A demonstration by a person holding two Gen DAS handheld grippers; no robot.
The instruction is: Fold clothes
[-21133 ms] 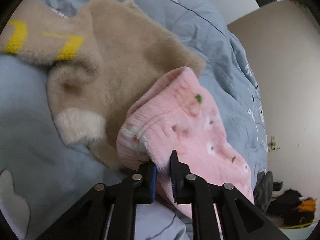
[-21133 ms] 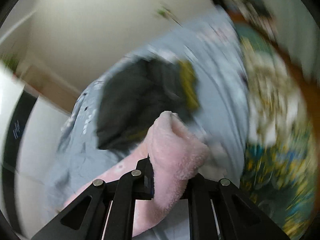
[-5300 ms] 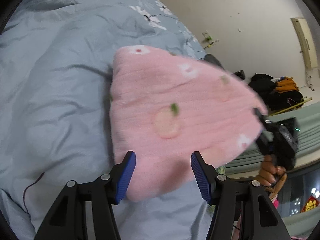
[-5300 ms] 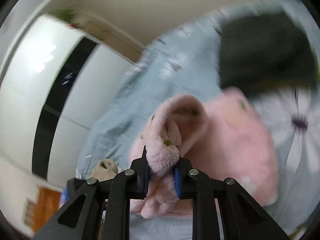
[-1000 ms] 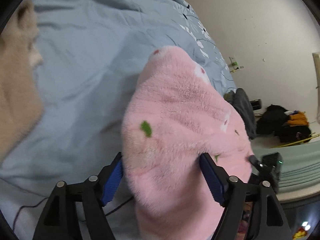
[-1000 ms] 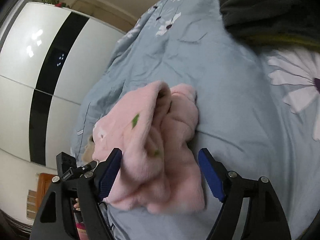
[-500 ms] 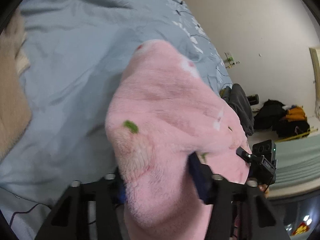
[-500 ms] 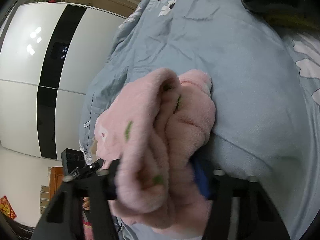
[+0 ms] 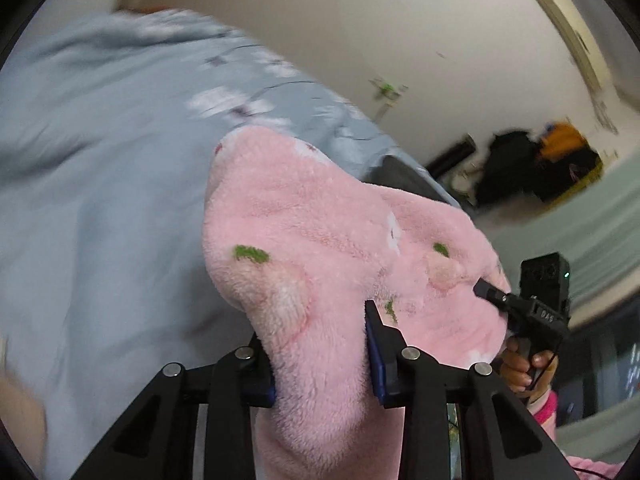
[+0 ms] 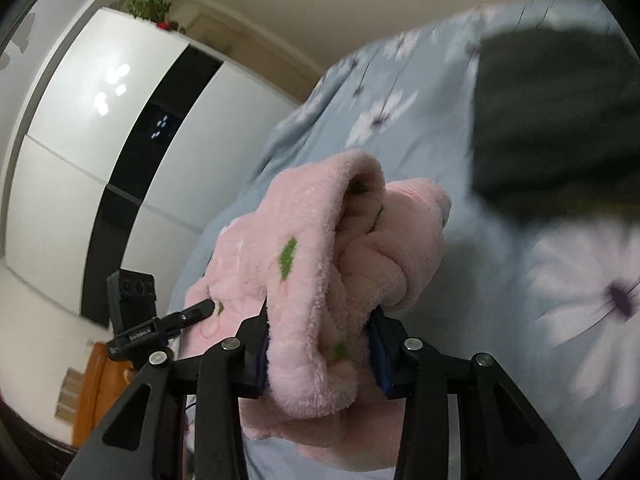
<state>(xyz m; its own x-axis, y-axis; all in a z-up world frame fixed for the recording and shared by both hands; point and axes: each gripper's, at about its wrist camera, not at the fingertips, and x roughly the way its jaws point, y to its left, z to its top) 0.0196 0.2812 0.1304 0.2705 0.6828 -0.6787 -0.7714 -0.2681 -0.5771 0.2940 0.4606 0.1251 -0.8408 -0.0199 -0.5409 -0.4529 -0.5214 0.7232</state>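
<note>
Right, both grippers have the pink fleece garment (image 9: 320, 248) between their jaws, and both sets of jaws are closing on it, squeezing thick bunches of plush. On the left gripper (image 9: 320, 356) the blue pads bite into a fat roll of fabric that bulges up and forward past the fingertips, with more hanging down below them. The right gripper (image 10: 320, 344) pinches a rolled, layered wad the same way, folds spilling over the fingers on both sides.

The relation that matters: the garment runs crosswise between the two grippers, its long axis from one pair of fingers to the other. In the left wrist view the right gripper (image 9: 520, 304) sits off to the right of the left fingers at the far end of the pink span; in the right wrist view the left gripper (image 10: 160, 324) sits to the left. Neither hand is nearer; each holds an end.

The blue floral bedcover (image 9: 100, 200) lies beyond and below the fingers, and the fleece looks lifted off it, though blur makes that uncertain. A dark garment (image 10: 552, 120) lies ahead and right of the right fingers, well apart.
</note>
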